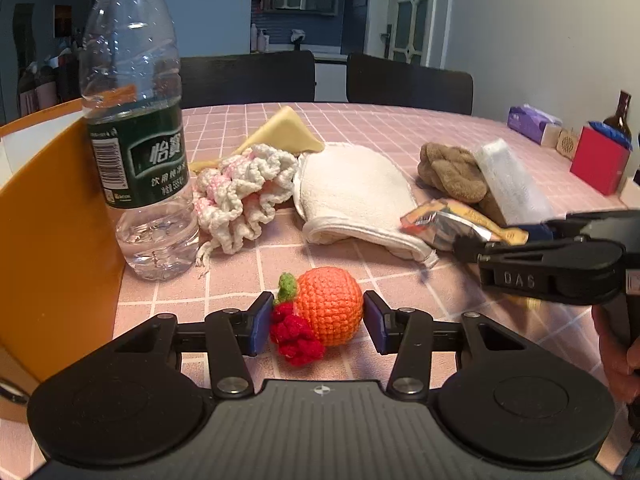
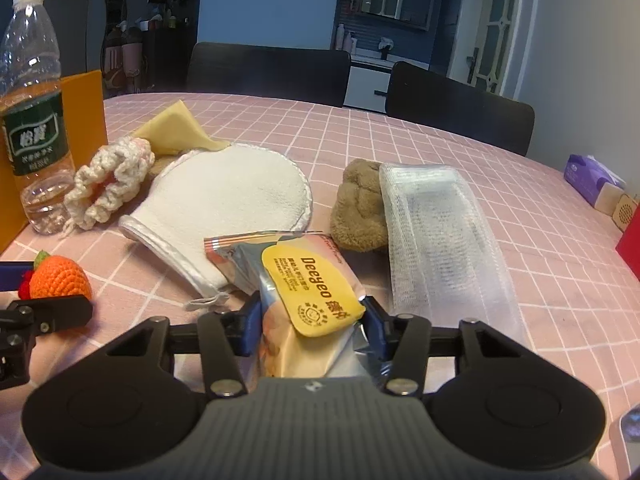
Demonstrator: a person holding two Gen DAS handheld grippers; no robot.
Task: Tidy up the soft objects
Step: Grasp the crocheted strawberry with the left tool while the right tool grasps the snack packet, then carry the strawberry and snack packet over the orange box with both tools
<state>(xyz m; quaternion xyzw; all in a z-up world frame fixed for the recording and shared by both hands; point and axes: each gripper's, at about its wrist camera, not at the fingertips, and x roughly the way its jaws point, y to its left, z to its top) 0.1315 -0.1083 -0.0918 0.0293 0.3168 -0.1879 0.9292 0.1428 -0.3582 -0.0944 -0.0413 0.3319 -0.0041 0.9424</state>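
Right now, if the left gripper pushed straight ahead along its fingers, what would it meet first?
The left gripper already has the crocheted orange fruit between its pads. Past that comes bare pink tablecloth, then probably the white bath mitt, though depth is hard to judge.

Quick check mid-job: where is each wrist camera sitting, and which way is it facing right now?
Left wrist: on the left hand-held gripper, facing across the table, pads on the crochet orange; right hand-held gripper visible.
Right wrist: on the right hand-held gripper, facing likewise, clamping the wipes packet.
Shared: orange, water bottle, white mitt.
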